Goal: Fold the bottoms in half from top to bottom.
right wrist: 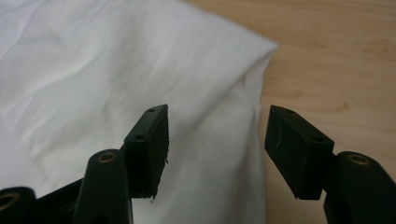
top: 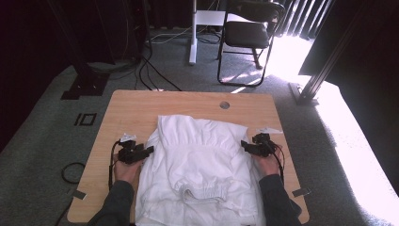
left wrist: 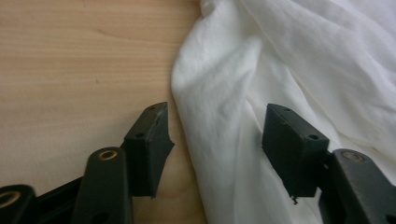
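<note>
White garment (top: 200,165) between both: left hand-held gripper (top: 147,151), right hand-held gripper (top: 244,146), jaws apart, straddling opposite side edges on bench (top: 136,106).

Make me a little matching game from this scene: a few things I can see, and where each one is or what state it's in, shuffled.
Things:
1. white garment
2. left gripper
3. right gripper
4. black chair

Places or states:
A. on the floor beyond the table
B. open at the cloth's right edge
C. spread over the tabletop
D. open at the cloth's left edge

Pairs: 1-C, 2-D, 3-B, 4-A
</note>
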`<state>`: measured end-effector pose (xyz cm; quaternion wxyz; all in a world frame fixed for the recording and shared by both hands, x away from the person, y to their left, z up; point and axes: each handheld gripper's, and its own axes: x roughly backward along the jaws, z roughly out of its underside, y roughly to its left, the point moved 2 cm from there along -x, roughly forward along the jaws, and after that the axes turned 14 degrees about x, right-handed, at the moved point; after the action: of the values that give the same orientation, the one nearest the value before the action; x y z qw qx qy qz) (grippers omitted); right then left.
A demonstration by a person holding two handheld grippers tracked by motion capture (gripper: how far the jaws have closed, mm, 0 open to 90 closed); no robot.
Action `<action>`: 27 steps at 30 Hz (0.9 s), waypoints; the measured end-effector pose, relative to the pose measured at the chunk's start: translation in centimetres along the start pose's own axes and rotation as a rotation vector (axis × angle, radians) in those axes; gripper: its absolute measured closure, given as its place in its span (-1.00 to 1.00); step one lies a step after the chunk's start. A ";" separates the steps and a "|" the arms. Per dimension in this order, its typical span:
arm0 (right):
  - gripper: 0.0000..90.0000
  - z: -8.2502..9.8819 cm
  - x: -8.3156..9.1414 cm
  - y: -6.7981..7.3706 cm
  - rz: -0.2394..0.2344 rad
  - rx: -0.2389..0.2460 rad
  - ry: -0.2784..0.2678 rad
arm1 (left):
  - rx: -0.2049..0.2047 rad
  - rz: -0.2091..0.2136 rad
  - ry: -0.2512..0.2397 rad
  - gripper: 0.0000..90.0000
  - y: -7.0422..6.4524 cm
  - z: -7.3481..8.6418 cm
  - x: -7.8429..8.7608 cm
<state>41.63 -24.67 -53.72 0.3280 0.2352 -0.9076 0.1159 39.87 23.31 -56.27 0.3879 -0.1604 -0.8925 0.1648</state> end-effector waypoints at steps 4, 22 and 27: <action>-0.14 -1.5 -1.1 -0.7 -0.025 -0.059 -0.030 | -0.071 -0.023 0.037 -0.04 -0.7 -1.5 -1.0; -0.43 -2.8 -5.2 -1.4 -0.055 -0.157 -0.016 | -0.067 0.062 0.018 -0.24 -4.7 -9.8 -5.4; -0.47 -2.5 -6.1 -1.4 -0.062 -0.172 0.015 | -0.036 0.020 0.076 -0.37 -4.7 -9.6 -7.6</action>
<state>47.84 -22.81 -55.71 0.3573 0.2335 -0.9039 0.0290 51.20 17.58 -52.96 0.4171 -0.1826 -0.8782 0.1464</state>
